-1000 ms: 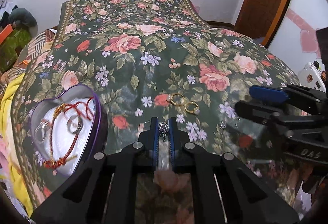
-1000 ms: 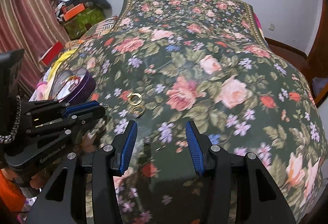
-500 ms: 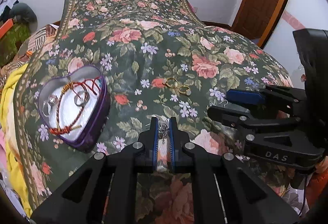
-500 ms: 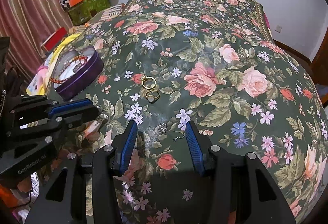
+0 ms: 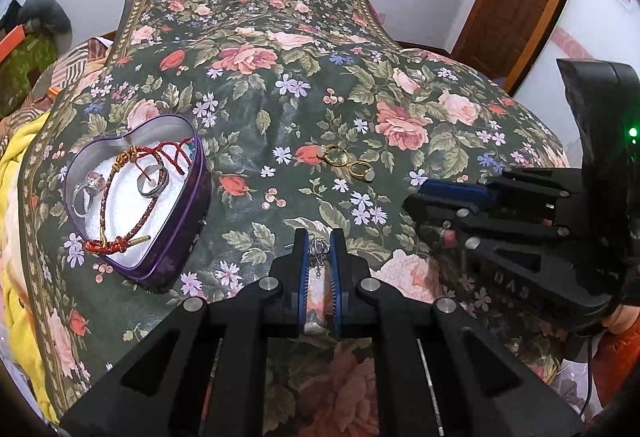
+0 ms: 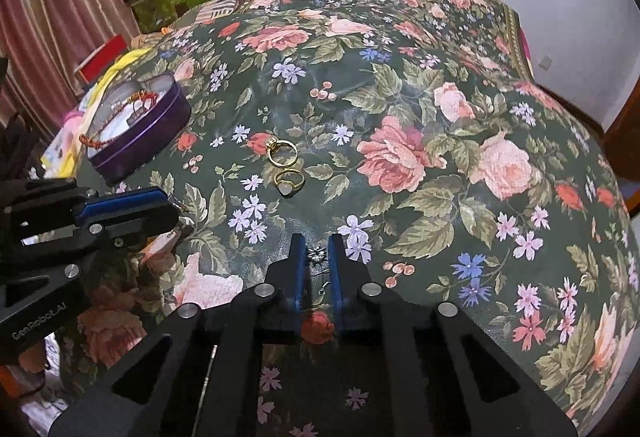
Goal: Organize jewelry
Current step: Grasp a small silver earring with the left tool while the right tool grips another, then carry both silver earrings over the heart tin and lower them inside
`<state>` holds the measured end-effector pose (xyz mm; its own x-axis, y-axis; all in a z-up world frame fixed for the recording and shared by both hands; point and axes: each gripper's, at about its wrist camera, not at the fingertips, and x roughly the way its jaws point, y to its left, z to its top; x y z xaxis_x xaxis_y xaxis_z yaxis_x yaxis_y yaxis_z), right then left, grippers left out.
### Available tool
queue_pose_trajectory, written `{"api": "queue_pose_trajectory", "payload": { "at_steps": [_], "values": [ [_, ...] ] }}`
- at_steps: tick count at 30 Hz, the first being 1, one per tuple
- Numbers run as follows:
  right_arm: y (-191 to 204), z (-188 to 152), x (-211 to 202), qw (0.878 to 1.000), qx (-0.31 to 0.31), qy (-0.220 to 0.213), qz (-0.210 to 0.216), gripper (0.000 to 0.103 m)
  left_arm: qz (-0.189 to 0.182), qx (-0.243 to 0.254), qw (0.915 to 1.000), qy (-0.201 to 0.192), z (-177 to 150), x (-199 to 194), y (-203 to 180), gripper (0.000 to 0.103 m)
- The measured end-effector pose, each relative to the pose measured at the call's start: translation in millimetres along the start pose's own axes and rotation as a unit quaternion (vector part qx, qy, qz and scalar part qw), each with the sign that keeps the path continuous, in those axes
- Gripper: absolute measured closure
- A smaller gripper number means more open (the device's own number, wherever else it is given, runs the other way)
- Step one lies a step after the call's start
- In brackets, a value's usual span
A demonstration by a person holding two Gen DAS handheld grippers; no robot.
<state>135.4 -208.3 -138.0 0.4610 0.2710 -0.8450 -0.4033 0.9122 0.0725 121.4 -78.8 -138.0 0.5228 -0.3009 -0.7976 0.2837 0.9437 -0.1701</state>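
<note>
Dangling earring [image 5: 319,247] between left claw [image 5: 319,237] tips

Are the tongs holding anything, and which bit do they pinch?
Yes. The left tongs pinch a small silver earring by its round ornament, at the very tips. The right tongs pinch another silver earring by its flower-shaped head; its hook dangles below.

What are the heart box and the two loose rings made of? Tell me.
Heart box: likely thin metal tin, with a glossy purple wall and a bare silvery inside rim. Two rings: shiny gold-coloured metal, possibly only plated; one carries a pale stone.
</note>
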Motion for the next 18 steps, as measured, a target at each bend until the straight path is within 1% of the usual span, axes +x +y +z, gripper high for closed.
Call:
{"api": "queue_pose_trajectory", "payload": {
  "at_steps": [7,12,18],
  "values": [
    [1.8,1.2,-6.1,1.0,0.004,-0.01,0.006,0.094,-0.002,-0.009,1.0,-0.003,-0.1,-3.9,4.0,0.094],
    [1.2,9.3,-17.9,0.999,0.009,-0.03,0.01,0.094,0.0,-0.011,0.9999,-0.012,1.4,-11.3,4.9,0.094],
    [5.7,25.5,-32.4,0.998,0.013,-0.061,0.018,0.094,0.008,-0.013,0.9994,-0.032,6.7,-26.7,8.8,0.094]
  ]
}}
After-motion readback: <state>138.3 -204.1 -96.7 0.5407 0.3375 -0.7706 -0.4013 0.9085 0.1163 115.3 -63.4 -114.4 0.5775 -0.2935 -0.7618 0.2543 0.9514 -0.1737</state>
